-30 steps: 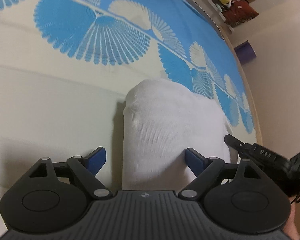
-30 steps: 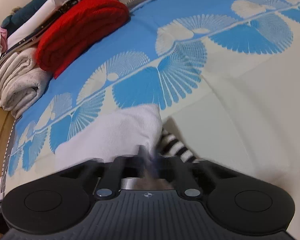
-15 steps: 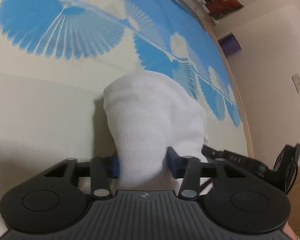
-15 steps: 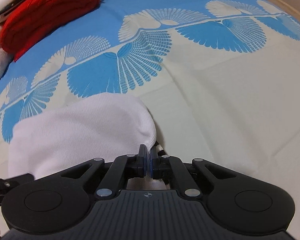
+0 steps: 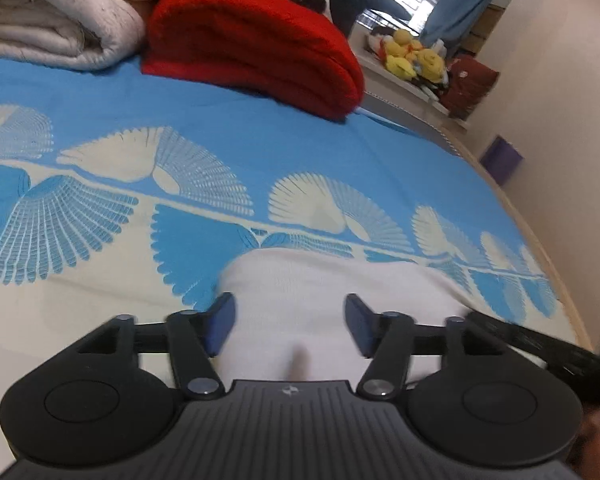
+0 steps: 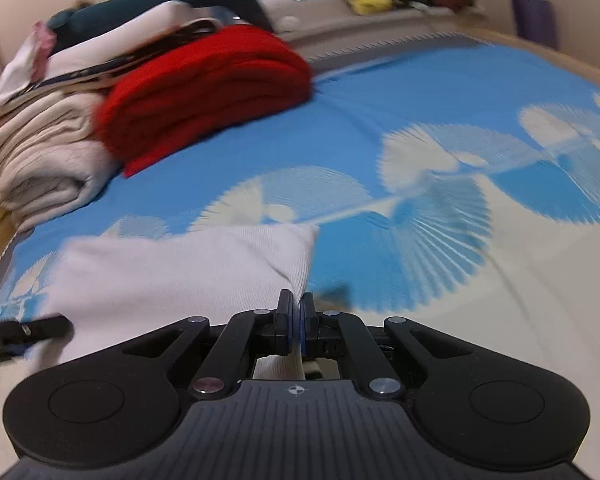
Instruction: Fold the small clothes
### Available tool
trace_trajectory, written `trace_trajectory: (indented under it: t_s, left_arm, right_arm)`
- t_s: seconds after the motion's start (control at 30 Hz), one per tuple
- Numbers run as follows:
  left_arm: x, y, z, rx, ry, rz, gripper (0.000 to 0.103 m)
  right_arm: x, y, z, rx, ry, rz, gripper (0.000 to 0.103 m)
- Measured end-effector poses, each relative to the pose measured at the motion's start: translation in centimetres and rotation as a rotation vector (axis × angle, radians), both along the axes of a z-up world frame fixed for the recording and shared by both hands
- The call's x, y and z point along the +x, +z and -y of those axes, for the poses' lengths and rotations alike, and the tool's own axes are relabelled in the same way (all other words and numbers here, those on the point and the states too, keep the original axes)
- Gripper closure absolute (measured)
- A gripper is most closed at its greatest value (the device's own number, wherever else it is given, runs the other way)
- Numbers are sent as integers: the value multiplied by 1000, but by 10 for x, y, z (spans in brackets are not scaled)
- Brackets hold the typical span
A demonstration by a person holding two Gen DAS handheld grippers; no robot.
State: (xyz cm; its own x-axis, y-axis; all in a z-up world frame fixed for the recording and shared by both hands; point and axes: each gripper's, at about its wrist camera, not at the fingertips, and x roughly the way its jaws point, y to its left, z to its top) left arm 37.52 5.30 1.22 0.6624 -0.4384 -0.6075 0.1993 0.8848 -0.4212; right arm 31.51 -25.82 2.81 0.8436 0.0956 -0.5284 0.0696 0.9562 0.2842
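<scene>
A small white ribbed garment (image 5: 324, 300) lies on the blue and cream patterned bedsheet (image 5: 260, 140). My left gripper (image 5: 287, 322) is open, its blue pads on either side of the white cloth, which runs between them. In the right wrist view the same white garment (image 6: 172, 272) spreads to the left, and my right gripper (image 6: 296, 322) is shut on its near right edge, holding the cloth pinched and lifted. The other gripper's black finger (image 6: 24, 330) shows at the far left edge of the cloth.
A folded red blanket (image 5: 256, 44) and a rolled cream quilt (image 5: 56, 28) lie at the head of the bed. Yellow plush toys (image 5: 414, 56) sit on a ledge beyond. The bed's right edge and wall (image 5: 560, 140) are close. A purple box (image 5: 500, 160) stands by the wall.
My left gripper has opened from around the white garment. Both grippers have tilted up, so the blankets at the bed's head came into view. The right gripper stays pinched on the cloth.
</scene>
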Motion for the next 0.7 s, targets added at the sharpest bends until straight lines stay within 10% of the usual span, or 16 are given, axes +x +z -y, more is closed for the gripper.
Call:
trace_trajectory:
  t_s: [0.1, 0.3, 0.43, 0.7]
  left_arm:
    - [-14, -3, 5, 29, -122, -27, 34]
    - [-37, -58, 33, 330, -249, -188, 29]
    - [-43, -44, 32, 321, -243, -164, 29]
    - [-56, -45, 21, 312, -253, -194, 27]
  right_arm:
    - [17, -2, -15, -52, 6, -1, 101]
    - [48, -14, -17, -99, -42, -69, 101]
    - [55, -34, -15, -94, -63, -160, 101]
    - [10, 2, -21, -112, 37, -35, 97]
